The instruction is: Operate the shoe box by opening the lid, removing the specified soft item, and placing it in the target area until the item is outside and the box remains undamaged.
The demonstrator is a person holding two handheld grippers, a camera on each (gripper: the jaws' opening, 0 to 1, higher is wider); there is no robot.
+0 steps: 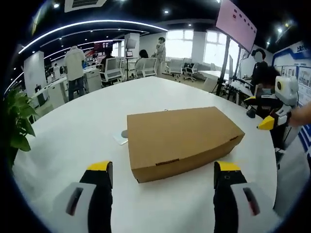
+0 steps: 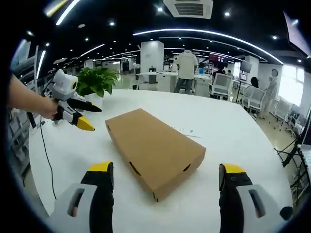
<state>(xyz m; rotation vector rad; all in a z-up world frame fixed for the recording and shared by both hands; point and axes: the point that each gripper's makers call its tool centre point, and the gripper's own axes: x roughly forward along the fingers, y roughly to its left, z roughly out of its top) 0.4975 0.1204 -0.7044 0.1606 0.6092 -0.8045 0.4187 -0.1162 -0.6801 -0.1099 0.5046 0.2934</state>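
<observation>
A brown cardboard shoe box (image 1: pixel 182 141) lies shut on the round white table (image 1: pixel 73 136), its lid down. My left gripper (image 1: pixel 164 168) is open, its yellow-tipped jaws wide apart just short of the box's near corner, with nothing between them. In the right gripper view the same box (image 2: pixel 153 148) runs away from me, and my right gripper (image 2: pixel 166 168) is open at its near end, holding nothing. Each gripper also shows in the other's view, held by a hand off the table's edge: the right gripper (image 1: pixel 265 114) and the left gripper (image 2: pixel 80 115).
A small white card (image 1: pixel 120 137) lies by the box's far side. A potted plant (image 2: pixel 97 80) stands at the table's rim, and a thin black cable (image 2: pixel 46 160) trails over the table. A screen on a stand (image 1: pixel 233 29), office chairs and several people are behind.
</observation>
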